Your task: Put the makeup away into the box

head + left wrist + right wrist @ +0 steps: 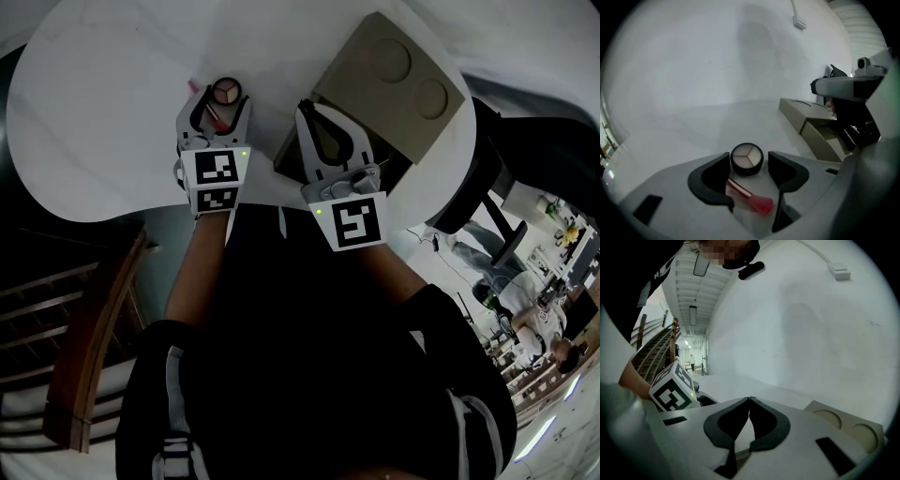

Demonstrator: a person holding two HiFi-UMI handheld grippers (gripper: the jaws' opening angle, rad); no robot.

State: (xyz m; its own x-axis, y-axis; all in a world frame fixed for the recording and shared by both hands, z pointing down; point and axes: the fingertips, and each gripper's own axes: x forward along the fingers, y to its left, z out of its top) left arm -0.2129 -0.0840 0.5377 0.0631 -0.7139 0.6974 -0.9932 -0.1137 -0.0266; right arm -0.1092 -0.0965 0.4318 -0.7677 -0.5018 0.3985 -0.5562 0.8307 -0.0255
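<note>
The spread left tool should pinch the eyeshadow compact squarely by its sides, clear of the brush; the right tool sits pressed together.

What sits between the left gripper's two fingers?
A round eyeshadow compact sits between the open fingers, with a pink brush nearer the camera; neither is gripped. Left gripper view shows it.

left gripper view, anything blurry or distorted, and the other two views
Left gripper view: fisheye with black corners, dim flat light; the eyeshadow compact is sharp, the pink brush nearer the lens is soft. Head view: white table bright, the person's clothing nearly black. Right gripper view: same fisheye bend in the ceiling lines, fingers crisp.
</note>
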